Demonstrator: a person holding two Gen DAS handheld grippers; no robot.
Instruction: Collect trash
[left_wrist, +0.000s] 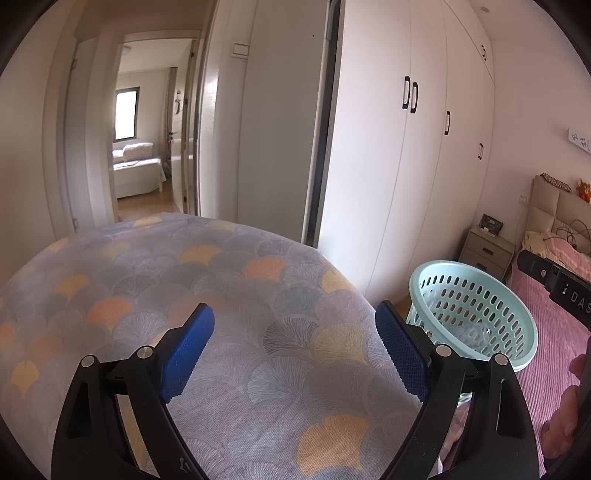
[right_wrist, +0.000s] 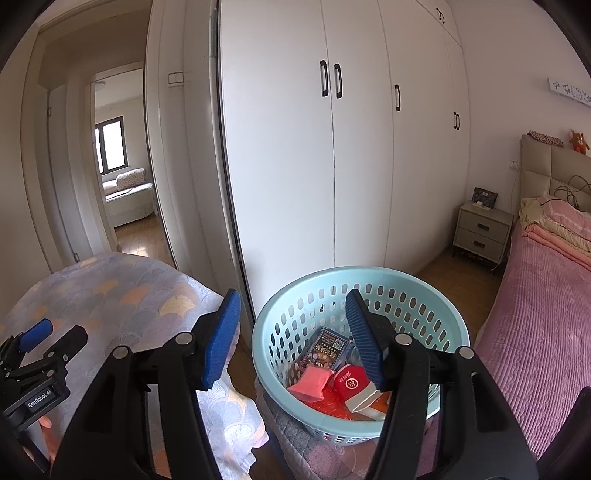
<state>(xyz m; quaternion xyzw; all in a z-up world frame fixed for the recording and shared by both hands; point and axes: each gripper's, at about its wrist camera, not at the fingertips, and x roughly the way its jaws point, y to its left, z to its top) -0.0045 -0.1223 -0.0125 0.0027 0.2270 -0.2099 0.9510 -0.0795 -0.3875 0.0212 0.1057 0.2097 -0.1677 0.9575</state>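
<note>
Basket (right_wrist: 369, 295), pale blue and perforated, sits just ahead of the right gripper (right_wrist: 291, 314), whose blue pads stand apart with nothing between them. Inside the basket: a red packet (right_wrist: 351, 382), a pink wrapper (right_wrist: 312, 382), a dark printed packet (right_wrist: 327, 350). Left gripper (left_wrist: 295, 321) hangs over the patterned cloth (left_wrist: 184, 277), jaws wide apart, empty; the basket lies to its right. Pink bed (right_wrist: 535, 332) is right of the basket, white wardrobe (right_wrist: 332, 166) beyond.
</note>
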